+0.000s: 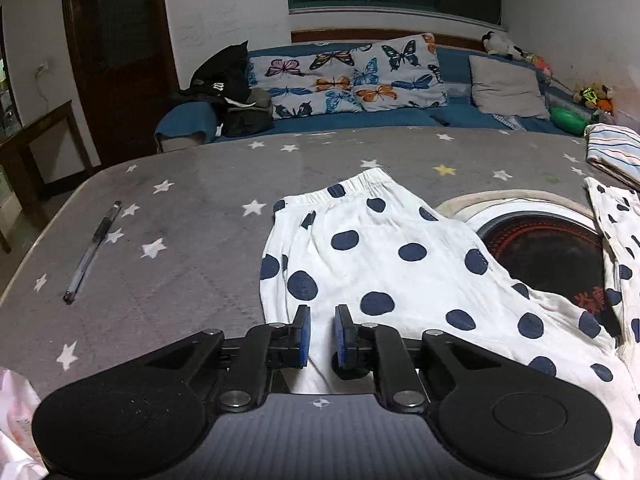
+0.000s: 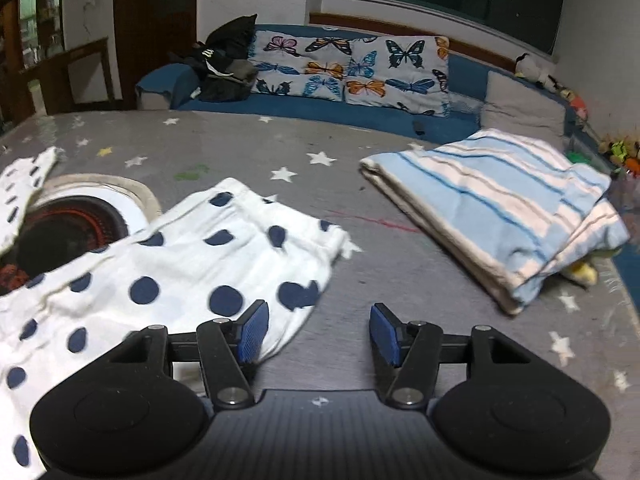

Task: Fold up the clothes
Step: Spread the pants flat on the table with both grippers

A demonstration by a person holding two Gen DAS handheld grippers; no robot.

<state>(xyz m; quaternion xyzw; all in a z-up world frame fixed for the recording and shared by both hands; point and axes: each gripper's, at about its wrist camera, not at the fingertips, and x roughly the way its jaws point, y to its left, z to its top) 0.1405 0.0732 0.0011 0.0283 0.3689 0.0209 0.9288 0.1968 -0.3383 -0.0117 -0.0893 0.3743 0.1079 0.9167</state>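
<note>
Pinched the dotted trousers [image 1: 384, 272] low in frame with left tongs [image 1: 322, 336] for folding; right tongs [image 2: 314, 334] wide, empty.

Trousers [image 1: 384, 264]: white with navy polka dots. Desk [image 1: 192, 216] cover: grey with white stars, one yellow star [image 1: 445, 169]. Folded cloth [image 2: 504, 204]: light blue and white stripes, thin darker blue lines. Pen [image 1: 93, 248]: clear with dark ends. Round heater [image 1: 548, 248] set in the desk: white ring, black inside, red-orange glow. Sofa [image 2: 320, 108]: blue. Cushions [image 1: 348, 76]: pale grey with blue, orange, pink and black butterflies. Pillow [image 1: 508, 88]: plain grey. Left claw [image 1: 322, 334] and right claw [image 2: 314, 334]: black, blue pads.
</note>
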